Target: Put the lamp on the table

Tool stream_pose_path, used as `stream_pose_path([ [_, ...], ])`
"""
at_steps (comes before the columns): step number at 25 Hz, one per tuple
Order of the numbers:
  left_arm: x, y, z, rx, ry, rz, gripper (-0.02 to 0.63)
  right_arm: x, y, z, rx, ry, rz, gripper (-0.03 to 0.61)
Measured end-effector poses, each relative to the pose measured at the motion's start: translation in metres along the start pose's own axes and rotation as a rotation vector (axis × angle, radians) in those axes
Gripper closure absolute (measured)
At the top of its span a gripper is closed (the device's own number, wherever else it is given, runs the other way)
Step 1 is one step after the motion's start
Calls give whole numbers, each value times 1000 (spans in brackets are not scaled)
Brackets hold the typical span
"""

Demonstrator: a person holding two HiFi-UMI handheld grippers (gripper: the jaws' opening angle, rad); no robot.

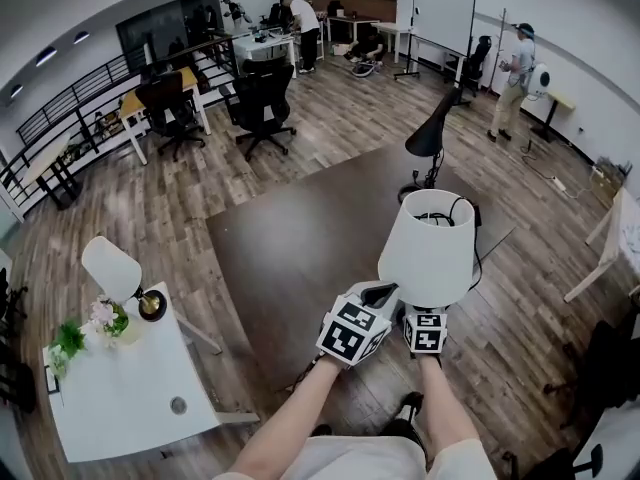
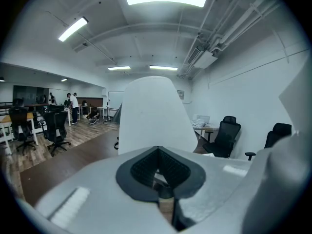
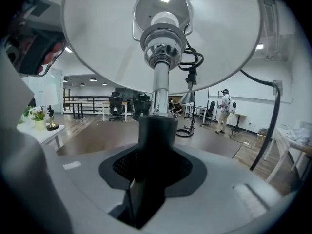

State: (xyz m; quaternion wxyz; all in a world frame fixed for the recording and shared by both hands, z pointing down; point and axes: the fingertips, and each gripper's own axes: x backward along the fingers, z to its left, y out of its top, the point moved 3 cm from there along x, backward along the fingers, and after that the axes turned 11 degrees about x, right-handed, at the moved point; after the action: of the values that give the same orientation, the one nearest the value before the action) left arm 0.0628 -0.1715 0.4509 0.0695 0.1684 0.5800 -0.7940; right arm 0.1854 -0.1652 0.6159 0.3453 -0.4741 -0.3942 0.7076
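Observation:
I see a lamp with a white conical shade (image 1: 428,248) held up over the dark carpet (image 1: 290,238). My right gripper (image 1: 426,320) is under the shade, shut on the lamp's black stem (image 3: 156,130); the right gripper view looks up into the shade (image 3: 97,43) at the chrome socket (image 3: 163,38). My left gripper (image 1: 377,296) is close beside the lamp at its left, jaws shut with only a small diamond gap, nothing clearly held. The shade (image 2: 153,116) fills the left gripper view just beyond the jaws. The white table (image 1: 130,398) stands at the lower left, well apart from the lamp.
The table carries another white-shaded lamp (image 1: 110,266), a flower pot (image 1: 102,320) and a small plant (image 1: 68,340). A black floor lamp (image 1: 430,133) with cable stands on the carpet behind. Office chairs (image 1: 260,93) and people (image 1: 515,63) are farther back.

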Motion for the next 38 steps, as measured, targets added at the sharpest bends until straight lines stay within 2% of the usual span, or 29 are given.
stream_pose_path([
  [10,-94,20,-17,38,80,-7,612,-41,-18,-82,44,91,-19,420],
  [17,-134,32,-8,92,170,-42,612,-77,-16,-109,79,186,-45,420],
  [27,-145,48,27,181,325,-109,612,-130,11,-96,134,376,-103,420],
  [32,-132,37,42,236,413,-157,612,-145,14,-66,170,487,-135,420],
  [38,-118,25,69,259,499,-162,612,-168,20,-24,208,618,-159,420],
])
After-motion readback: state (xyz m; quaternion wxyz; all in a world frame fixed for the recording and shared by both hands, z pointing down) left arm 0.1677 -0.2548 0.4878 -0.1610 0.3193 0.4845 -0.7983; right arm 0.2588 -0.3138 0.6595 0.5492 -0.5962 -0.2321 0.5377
